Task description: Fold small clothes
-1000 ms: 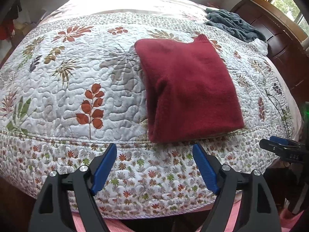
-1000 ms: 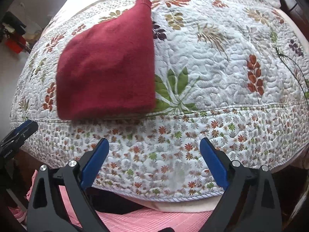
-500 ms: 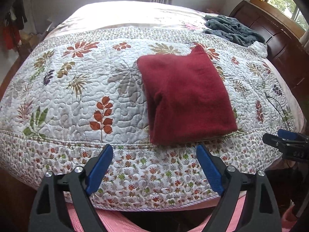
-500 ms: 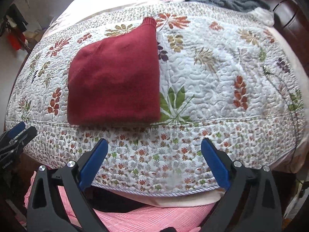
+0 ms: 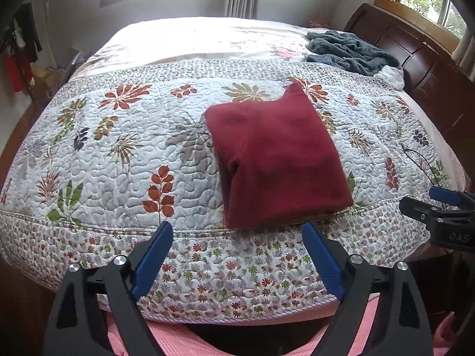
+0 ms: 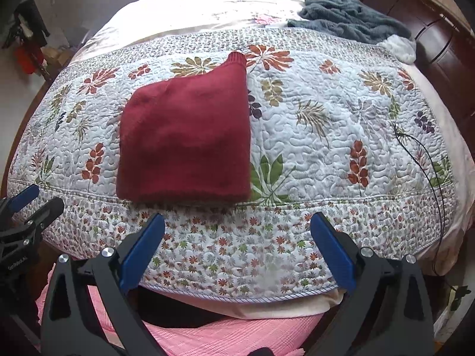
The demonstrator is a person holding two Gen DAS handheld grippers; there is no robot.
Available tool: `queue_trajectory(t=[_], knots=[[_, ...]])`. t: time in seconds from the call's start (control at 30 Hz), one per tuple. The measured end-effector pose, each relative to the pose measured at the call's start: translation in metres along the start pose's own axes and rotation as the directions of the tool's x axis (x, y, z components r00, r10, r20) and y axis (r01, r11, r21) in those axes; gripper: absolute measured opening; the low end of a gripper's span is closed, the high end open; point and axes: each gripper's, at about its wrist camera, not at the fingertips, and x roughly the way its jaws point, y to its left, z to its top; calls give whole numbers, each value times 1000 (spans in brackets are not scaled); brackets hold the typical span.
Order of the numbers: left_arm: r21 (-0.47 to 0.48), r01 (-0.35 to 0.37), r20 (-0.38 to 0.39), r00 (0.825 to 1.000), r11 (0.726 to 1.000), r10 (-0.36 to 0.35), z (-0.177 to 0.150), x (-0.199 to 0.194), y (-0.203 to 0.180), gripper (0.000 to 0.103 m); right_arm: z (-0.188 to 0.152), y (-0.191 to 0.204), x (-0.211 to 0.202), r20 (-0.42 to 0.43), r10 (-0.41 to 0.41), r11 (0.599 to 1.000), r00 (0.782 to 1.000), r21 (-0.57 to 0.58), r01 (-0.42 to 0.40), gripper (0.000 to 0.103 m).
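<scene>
A dark red knit garment lies folded into a thick rectangle on the floral quilt, near the bed's front edge. My left gripper is open and empty, held back off the bed's edge in front of the garment. My right gripper is also open and empty, off the edge just right of the garment. Each gripper shows at the side of the other's view: the right gripper and the left gripper.
A grey-blue fleece heap and something white lie at the far right by the dark wooden headboard. A thin black cable runs over the quilt's right side. Pink checked fabric is below the grippers.
Both grippers have pulled back and risen away from the bed, so the folded red garment looks smaller and farther. The garment itself has not moved. Both stay open.
</scene>
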Motion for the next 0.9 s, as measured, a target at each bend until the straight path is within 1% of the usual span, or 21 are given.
queue_trajectory(t=[0.27, 0.9], knots=[[5, -11, 8, 1000, 1000, 11, 2, -2, -4, 89, 3, -1, -3, 13, -2, 1000, 1000, 3, 2, 98], [8, -22, -30, 999, 1000, 22, 6, 17, -6, 89, 9, -6, 16, -17, -3, 1000, 1000, 12, 4, 98]])
